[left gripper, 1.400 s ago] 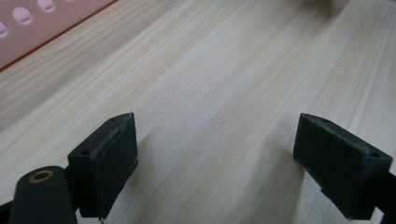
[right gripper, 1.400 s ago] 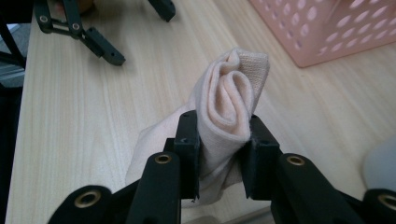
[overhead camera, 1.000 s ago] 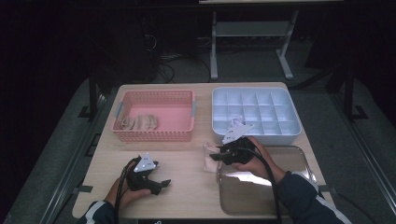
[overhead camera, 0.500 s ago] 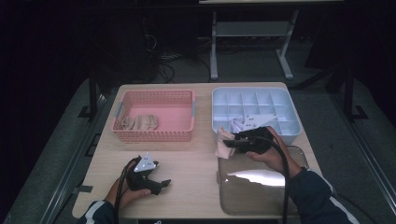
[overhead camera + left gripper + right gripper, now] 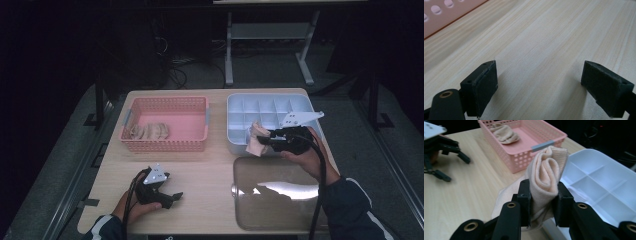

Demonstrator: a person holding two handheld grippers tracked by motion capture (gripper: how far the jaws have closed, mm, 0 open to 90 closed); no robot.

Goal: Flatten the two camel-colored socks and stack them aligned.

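Since the earlier frame the right gripper [image 5: 266, 140] has carried its load up off the table near the clear tray and across to the near edge of the white divided box [image 5: 270, 107]; the left gripper [image 5: 172, 197] sits where it was.

Rolled beige sock [image 5: 547, 173]: pinched between the right jaws, pads pressing both sides of the roll. Long axis runs up out of the jaws, rolled end on top, a loose tail hanging below. In the high view the sock [image 5: 257, 137] hangs over the box's near-left corner, above the rim, not yet in a compartment.

Compartments lie just beyond and right of the sock, so the drop looks like a short move onward.

Left jaws spread wide, nothing between them, resting on bare table [image 5: 544, 37].

Pink basket [image 5: 167, 145] well left, more socks [image 5: 150, 131] inside.
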